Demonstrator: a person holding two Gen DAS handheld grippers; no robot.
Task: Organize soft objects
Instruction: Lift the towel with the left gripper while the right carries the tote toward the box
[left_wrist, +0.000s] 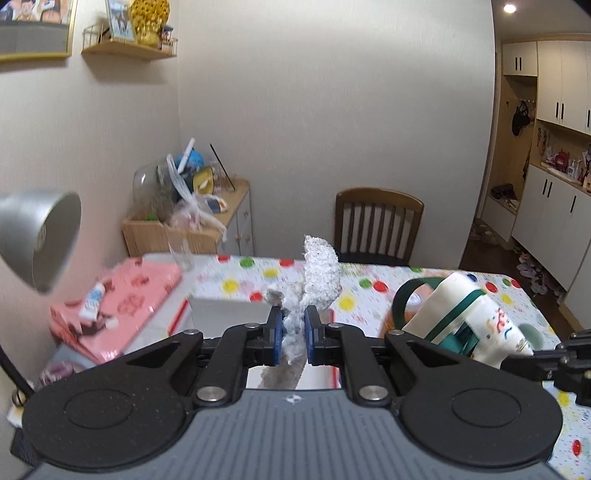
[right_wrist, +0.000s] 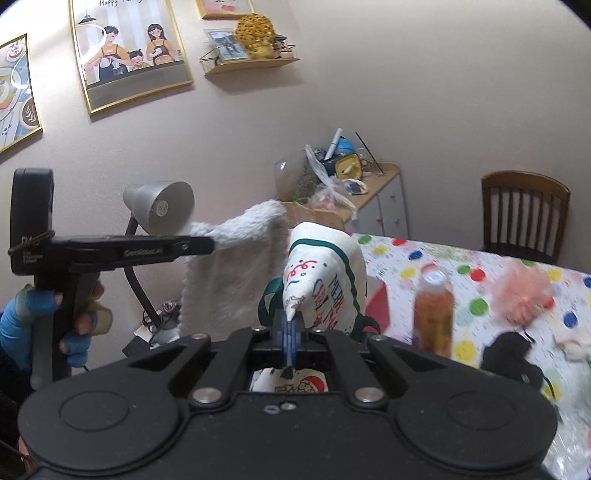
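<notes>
My left gripper (left_wrist: 293, 319) is shut on a white fluffy cloth (left_wrist: 320, 271) and holds it up above the table. In the right wrist view the cloth (right_wrist: 229, 273) hangs from the left gripper's fingers (right_wrist: 199, 244) at the left. My right gripper (right_wrist: 290, 325) is shut on the rim of a cream Christmas tote bag (right_wrist: 325, 273) with green straps, held up beside the cloth. The bag also shows in the left wrist view (left_wrist: 465, 317) at the right.
The table has a polka-dot cover (right_wrist: 476, 280). On it stand an orange bottle (right_wrist: 433, 310), a pink puff (right_wrist: 522, 290), a black soft thing (right_wrist: 508, 350) and a white box (left_wrist: 229, 312). A pink folded cloth (left_wrist: 122, 299) and a desk lamp (right_wrist: 162, 206) are at the left. A chair (left_wrist: 376, 225) stands behind.
</notes>
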